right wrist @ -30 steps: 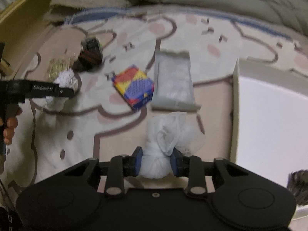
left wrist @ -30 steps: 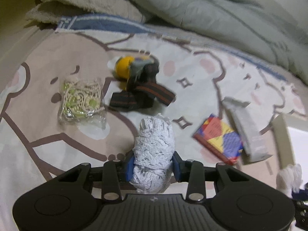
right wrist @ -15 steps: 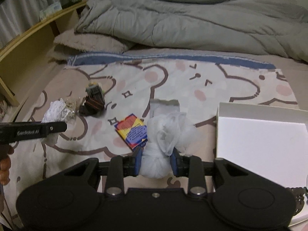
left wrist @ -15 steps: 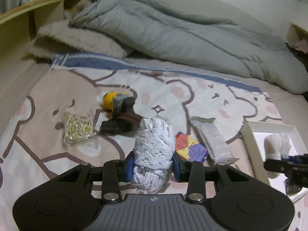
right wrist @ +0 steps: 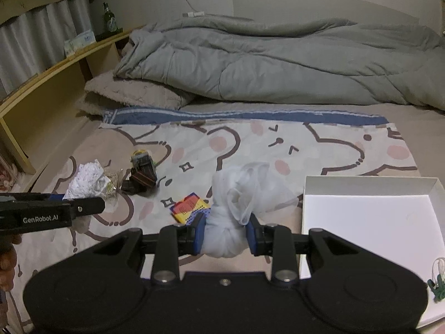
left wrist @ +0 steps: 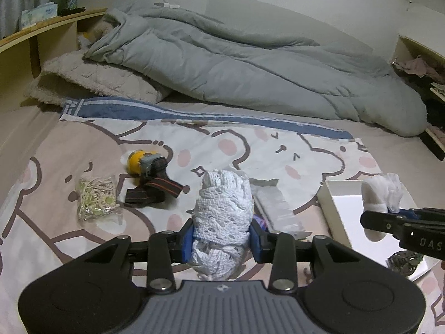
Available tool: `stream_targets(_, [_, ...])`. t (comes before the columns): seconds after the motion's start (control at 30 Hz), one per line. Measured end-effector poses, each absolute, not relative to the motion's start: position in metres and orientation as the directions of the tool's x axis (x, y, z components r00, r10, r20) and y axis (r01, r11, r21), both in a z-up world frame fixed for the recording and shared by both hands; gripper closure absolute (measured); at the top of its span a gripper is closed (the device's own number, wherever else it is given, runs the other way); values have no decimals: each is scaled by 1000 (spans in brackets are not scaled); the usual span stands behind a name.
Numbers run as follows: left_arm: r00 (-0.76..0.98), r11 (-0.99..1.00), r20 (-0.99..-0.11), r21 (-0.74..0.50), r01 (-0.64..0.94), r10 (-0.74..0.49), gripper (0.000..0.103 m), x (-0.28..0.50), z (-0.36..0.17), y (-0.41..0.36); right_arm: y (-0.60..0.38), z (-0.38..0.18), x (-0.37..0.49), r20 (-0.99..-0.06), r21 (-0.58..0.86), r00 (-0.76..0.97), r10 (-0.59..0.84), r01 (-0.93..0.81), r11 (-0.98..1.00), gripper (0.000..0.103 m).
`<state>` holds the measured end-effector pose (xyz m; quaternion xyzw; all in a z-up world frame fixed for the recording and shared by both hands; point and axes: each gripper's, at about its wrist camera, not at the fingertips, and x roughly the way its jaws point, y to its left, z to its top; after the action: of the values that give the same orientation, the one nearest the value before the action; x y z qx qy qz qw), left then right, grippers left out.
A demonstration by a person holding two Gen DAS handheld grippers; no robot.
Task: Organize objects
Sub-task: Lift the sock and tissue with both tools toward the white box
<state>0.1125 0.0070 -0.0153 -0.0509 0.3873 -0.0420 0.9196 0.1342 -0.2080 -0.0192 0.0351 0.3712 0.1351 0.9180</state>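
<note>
My left gripper [left wrist: 221, 239] is shut on a roll of white lace [left wrist: 224, 211], held above the bear-print sheet; it also shows at the left of the right wrist view, lace [right wrist: 86, 179] sticking out of it. My right gripper [right wrist: 224, 232] is shut on a bundle of white gauzy fabric [right wrist: 239, 203], just left of the white box [right wrist: 370, 186]. From the left wrist view that gripper [left wrist: 389, 214] hangs over the box [left wrist: 331, 208] with the bundle [left wrist: 379, 192] in it. A watch [left wrist: 403, 260] lies in the box.
On the sheet lie a yellow headlamp with a striped strap [left wrist: 150, 178], a clear bag of cream cord [left wrist: 96, 197], a colourful small box [right wrist: 189, 207] and a clear flat packet [left wrist: 278, 208]. A grey duvet [left wrist: 250, 69] is heaped behind. A wooden shelf [right wrist: 55, 83] runs along the left.
Both grippers have risen and tilted up, so the duvet and wall have come into view. Each keeps hold of its white bundle. The right gripper now shows over the box.
</note>
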Motion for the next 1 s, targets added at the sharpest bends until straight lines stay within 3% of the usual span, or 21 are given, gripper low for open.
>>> stream_targets(0.47, [702, 983, -689, -156, 100, -181, 62, 126, -12, -53, -263, -10, 128, -635, 147, 736, 234, -182, 972, 72])
stream_targets(1.0, [669, 939, -659, -260, 226, -344, 62, 139, -12, -137, -365, -14, 122, -631, 108, 770, 96, -36, 994, 72])
